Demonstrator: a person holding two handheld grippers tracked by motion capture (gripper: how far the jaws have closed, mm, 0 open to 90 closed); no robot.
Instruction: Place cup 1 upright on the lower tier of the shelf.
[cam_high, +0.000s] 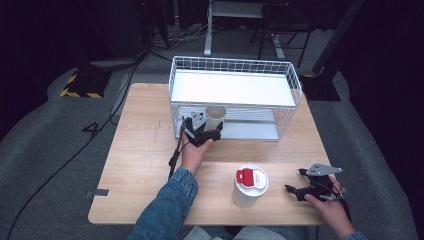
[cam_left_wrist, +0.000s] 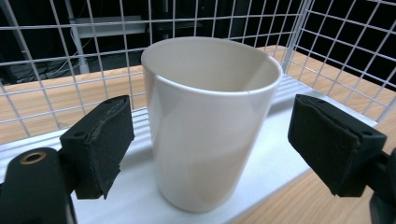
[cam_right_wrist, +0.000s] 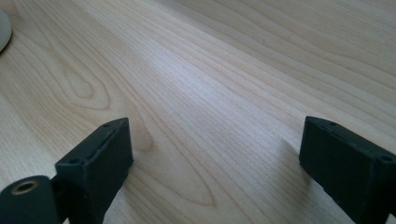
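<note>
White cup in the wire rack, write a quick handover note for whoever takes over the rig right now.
Left tool: open, pads on either side of the white cup without touching it.
Right tool: open, nothing between its pads, low over the table at the right.
Cup: upright on the lower shelf of the wire rack.
Lidded tumbler: upright on the table's near side.
Done: cup is in the rack.
Left: probably draw the left tool clear, then the tumbler.

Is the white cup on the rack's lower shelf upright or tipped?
Upright: the white cup stands on its base on the lower shelf, open mouth up.
</note>
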